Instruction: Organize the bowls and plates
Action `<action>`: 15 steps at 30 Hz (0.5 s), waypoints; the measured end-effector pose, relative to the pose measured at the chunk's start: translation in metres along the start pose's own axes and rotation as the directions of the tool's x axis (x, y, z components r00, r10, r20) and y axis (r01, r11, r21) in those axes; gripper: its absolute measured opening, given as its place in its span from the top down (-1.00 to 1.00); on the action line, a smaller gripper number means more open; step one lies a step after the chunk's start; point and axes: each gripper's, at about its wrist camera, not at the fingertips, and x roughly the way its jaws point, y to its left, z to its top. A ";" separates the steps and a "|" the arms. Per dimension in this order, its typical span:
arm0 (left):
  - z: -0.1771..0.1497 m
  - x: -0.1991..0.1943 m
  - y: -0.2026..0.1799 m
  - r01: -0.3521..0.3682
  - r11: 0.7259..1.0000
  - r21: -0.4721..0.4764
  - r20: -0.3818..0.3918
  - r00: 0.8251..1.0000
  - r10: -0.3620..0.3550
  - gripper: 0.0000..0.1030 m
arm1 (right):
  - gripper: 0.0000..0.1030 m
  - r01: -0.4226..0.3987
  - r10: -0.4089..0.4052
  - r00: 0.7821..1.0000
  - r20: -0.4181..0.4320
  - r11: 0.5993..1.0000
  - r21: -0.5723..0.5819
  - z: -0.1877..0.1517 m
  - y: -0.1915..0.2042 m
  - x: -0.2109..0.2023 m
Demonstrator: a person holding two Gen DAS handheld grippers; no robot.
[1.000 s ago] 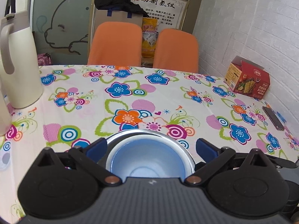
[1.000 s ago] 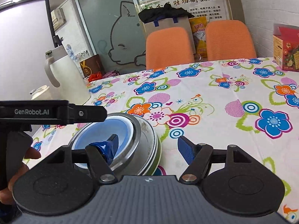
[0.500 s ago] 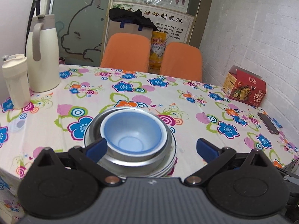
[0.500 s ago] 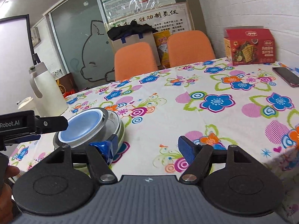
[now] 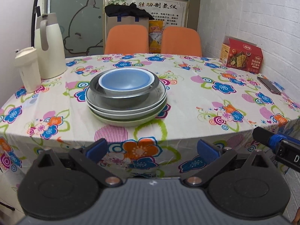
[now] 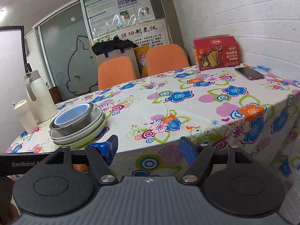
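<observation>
Left gripper (image 5: 152, 148): fingers standing wide apart, gripping nothing, hovering off the near edge of the table (image 5: 187, 97), short of the stack. Right gripper (image 6: 150, 146): likewise spread open and gripping nothing, hanging off the table's near edge, to the right of the stack.

Stack, sitting on the flowered tablecloth near the table's front edge, reading bottom to top:
- pale green plate (image 5: 129, 121) lying on the cloth
- two white plates (image 5: 112, 110) nesting on it
- one metal bowl (image 5: 121, 101) sitting upright in the top plate
- one blue bowl (image 5: 124, 81) nesting inside the metal bowl, showing nothing inside it

Count: 3 plates, 2 bowls, all in the one stack; both grippers are staying clear of it, touching nothing.

Left of the stack: one cream tumbler (image 5: 28, 69) standing just beside one cream jug (image 5: 49, 45), the jug being the farther of the two. Right of the stack, well apart: one phone (image 5: 269, 85) lying flat, and beyond it one red cracker box (image 5: 241, 56) against the wall. Behind the table's far edge: two orange chairs (image 5: 126, 39) standing side by side.
</observation>
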 end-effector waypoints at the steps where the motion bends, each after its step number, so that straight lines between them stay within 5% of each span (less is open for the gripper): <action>1: -0.002 -0.006 0.000 -0.006 1.000 0.001 0.017 1.000 0.006 -0.96 | -0.13 -0.006 0.005 1.000 0.014 1.000 0.002 0.002 0.002 -0.005; 15: -0.009 -0.034 0.001 -0.019 1.000 0.014 0.076 0.997 0.018 -0.97 | -0.15 -0.088 0.099 0.992 0.079 0.987 -0.135 0.005 0.041 -0.029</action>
